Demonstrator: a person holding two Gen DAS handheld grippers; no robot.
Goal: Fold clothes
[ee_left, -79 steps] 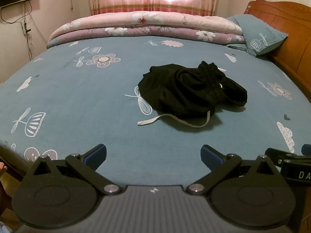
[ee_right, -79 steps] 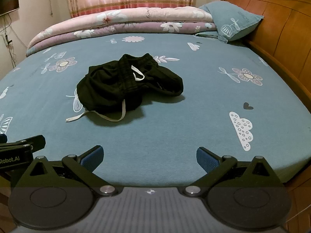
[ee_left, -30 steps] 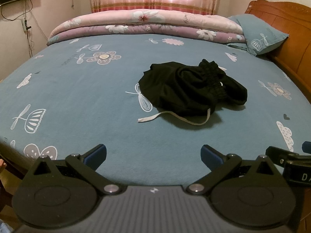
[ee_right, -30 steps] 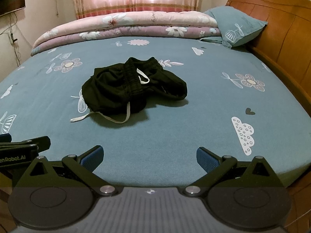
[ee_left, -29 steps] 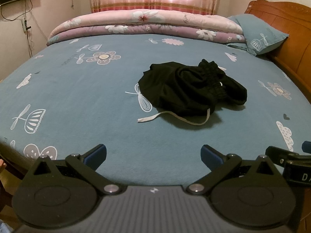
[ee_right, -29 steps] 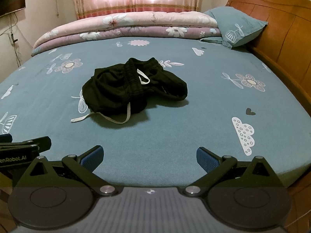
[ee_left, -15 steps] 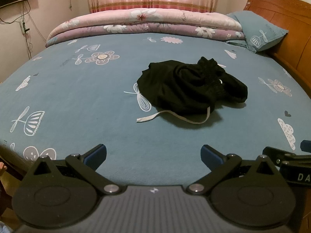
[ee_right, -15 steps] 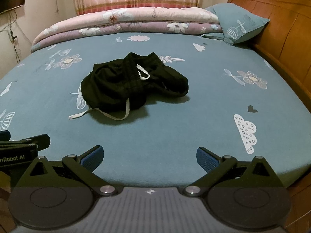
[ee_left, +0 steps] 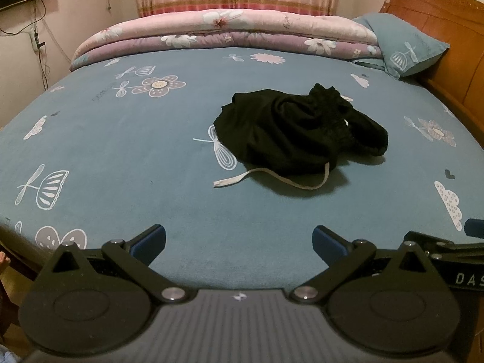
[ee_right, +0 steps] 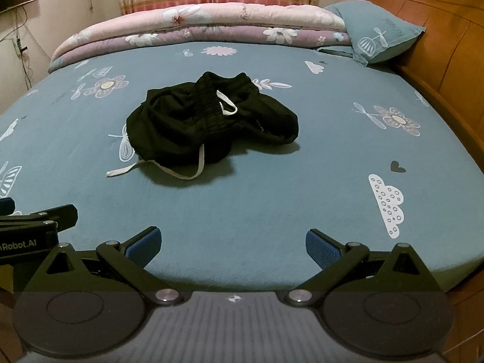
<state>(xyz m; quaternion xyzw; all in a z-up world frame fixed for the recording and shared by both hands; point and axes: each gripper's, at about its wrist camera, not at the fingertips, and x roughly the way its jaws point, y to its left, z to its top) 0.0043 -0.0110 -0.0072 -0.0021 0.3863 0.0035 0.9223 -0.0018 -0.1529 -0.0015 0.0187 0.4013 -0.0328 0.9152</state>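
A crumpled pair of black shorts (ee_left: 290, 133) (ee_right: 196, 124) lies in a heap near the middle of the blue patterned bed sheet (ee_left: 121, 151) (ee_right: 302, 181). Its white drawstring (ee_left: 266, 178) (ee_right: 169, 172) trails toward the near edge. My left gripper (ee_left: 239, 240) hangs open over the bed's front edge, well short of the shorts and empty. My right gripper (ee_right: 233, 243) is open and empty too, beside the left one, whose tip shows at the left edge of the right wrist view.
A folded pink and purple floral quilt (ee_left: 230, 36) (ee_right: 196, 27) lies along the far side. A blue pillow (ee_left: 405, 51) (ee_right: 378, 30) leans on the wooden headboard (ee_left: 447, 60) (ee_right: 438, 45) at right. Curtains and a wall with cables stand behind.
Both grippers have crept slightly forward toward the bed, so the shorts look a little nearer. Both stay open; the shorts have not moved.
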